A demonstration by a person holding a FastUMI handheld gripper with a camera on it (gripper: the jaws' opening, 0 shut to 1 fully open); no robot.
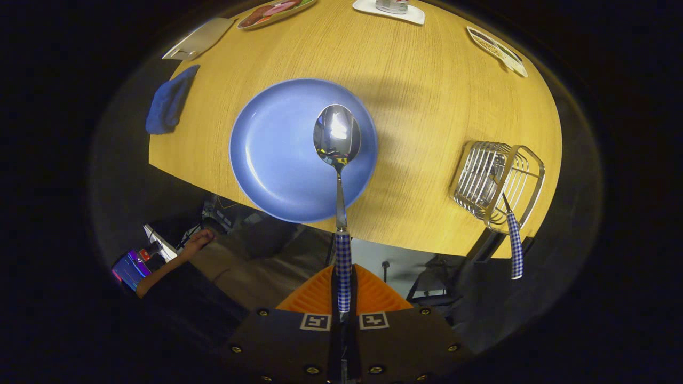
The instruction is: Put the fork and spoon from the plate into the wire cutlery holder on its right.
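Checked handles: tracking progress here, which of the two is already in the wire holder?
The fork, its handle sticking out of the wire cutlery holder. The spoon is clamped in the gripper, above the blue plate.

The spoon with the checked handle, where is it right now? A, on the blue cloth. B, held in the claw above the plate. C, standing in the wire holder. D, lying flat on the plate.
B: the claw is shut on the spoon by its handle, bowl over the blue plate.

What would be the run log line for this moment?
gripper: shut on spoon | spoon: lifted over blue plate | fork: in wire cutlery holder | next: spoon to holder
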